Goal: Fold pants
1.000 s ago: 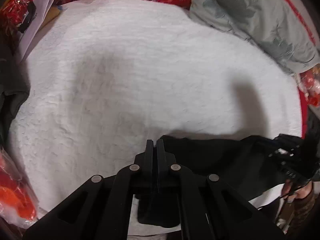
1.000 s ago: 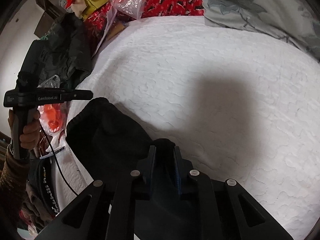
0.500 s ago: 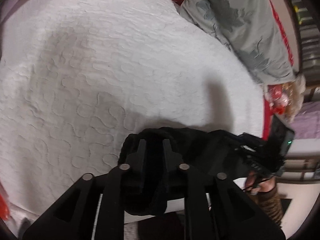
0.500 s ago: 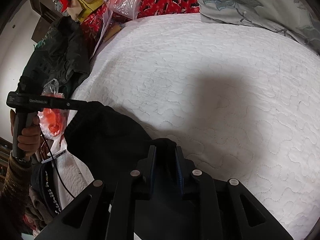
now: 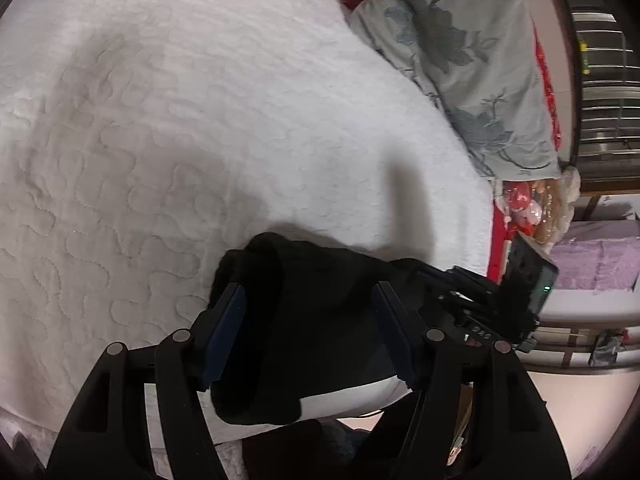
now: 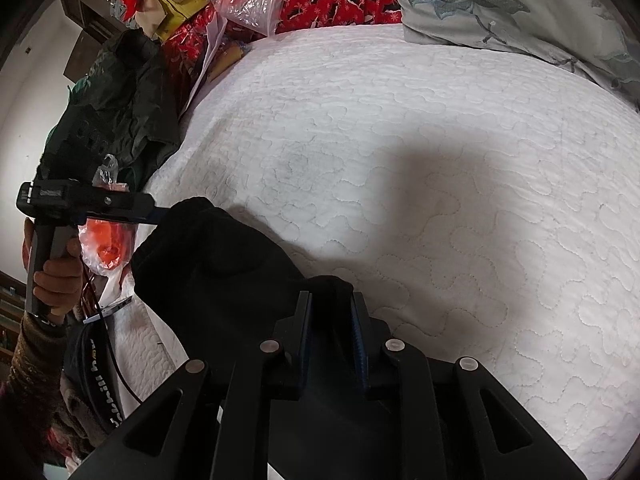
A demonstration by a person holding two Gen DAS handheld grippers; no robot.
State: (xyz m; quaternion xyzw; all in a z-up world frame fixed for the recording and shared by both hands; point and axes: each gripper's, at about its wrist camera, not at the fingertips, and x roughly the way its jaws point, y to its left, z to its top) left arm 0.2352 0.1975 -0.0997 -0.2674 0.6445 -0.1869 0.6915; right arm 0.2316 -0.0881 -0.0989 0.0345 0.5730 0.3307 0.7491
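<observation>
Left wrist view: black pants (image 5: pixel 320 304) lie bunched between the just-spreading left claw (image 5: pixel 310 330), pads clear. Right claw (image 6: pixel 330 338) pinches their fold on the bed (image 6: pixel 440 184).

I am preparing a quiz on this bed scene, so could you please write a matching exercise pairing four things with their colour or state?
Things:
1. pants
2. quilt
3. left gripper
4. right gripper

Colour or state:
A. white, stitched in wavy lines
B. shut on a fold of cloth
C. black, bunched at the bed's edge
D. open, jaws just opened, cloth between them

Pairs: 1-C, 2-A, 3-D, 4-B
</observation>
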